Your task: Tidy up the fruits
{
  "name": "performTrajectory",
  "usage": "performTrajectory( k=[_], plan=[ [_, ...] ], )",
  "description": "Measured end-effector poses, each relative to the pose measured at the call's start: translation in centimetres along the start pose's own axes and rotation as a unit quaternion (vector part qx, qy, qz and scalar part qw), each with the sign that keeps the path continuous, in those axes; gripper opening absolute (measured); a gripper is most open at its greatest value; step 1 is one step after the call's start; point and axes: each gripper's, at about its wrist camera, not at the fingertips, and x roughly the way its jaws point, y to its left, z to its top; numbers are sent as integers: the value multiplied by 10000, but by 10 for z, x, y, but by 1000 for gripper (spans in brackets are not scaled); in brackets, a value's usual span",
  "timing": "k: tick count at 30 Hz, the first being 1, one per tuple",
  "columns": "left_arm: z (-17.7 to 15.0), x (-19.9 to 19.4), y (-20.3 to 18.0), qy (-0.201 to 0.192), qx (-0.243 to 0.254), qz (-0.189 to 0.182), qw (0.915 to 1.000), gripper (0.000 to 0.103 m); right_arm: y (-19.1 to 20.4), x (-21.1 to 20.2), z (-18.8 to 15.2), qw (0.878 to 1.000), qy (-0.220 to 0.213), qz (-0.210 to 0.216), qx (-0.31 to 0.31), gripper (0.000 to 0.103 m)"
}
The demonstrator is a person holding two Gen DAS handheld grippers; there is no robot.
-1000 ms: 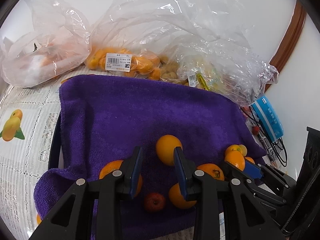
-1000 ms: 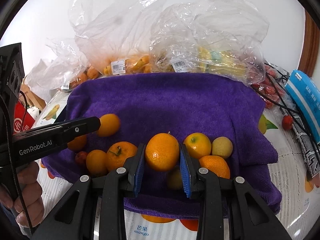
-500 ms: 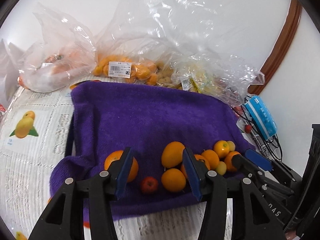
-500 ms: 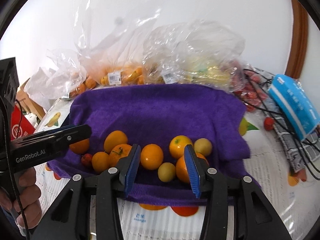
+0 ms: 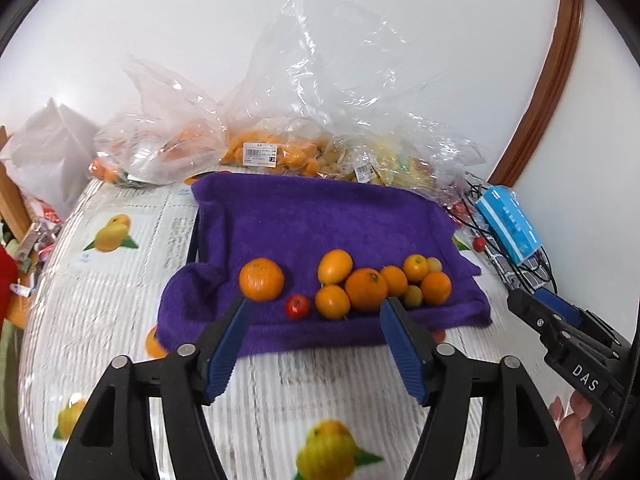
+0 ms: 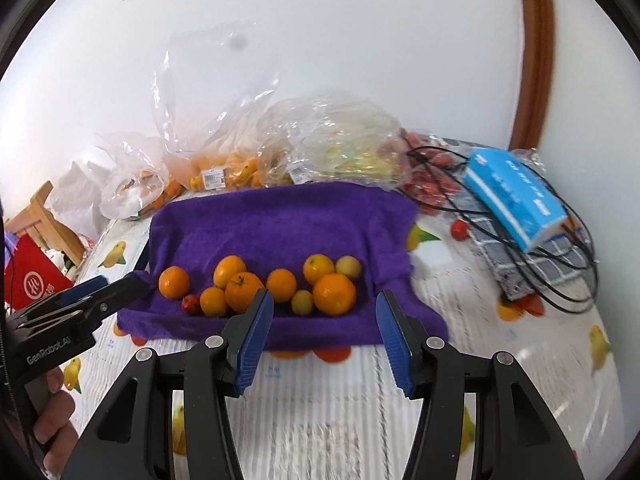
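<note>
On the purple towel [image 5: 320, 220] the fruits [image 5: 366, 289] lie in a row along its near edge, ahead of and below both grippers. Left gripper [image 5: 316, 346] and right gripper [image 6: 324, 336] are empty, jaws opening. Neither seems clearly nearer.

"DAS" on right tongs [image 5: 556, 312], "GenRobot.AI" on left tongs [image 6: 104, 292]

The left claw [image 5: 314, 344] points steeply downward, its blue-padded jaws opening with nothing between them. The right claw [image 6: 324, 340] tilts down the same way beside it, jaws also opening and empty. A bare hand [image 6: 54, 412] grips the left claw's black handle; fingertips [image 5: 576, 406] show at the right claw's handle.
</note>
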Motion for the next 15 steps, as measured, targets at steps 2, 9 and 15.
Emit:
performTrajectory(
  k=[2,9,15],
  plan=[
    [-5,-11,-4,-18,18,28,10000,74,-3,-10,-4,10000,-20,-68,31,60],
    [-22,-49,-22,-195,182,200,9994,79,-6,-56,-22,9992,-372,-150,-56,89],
    [-35,-78,-31,-421,220,294,9984,81,-9,-86,-32,9988,-474,-123,-72,96]
  ],
)
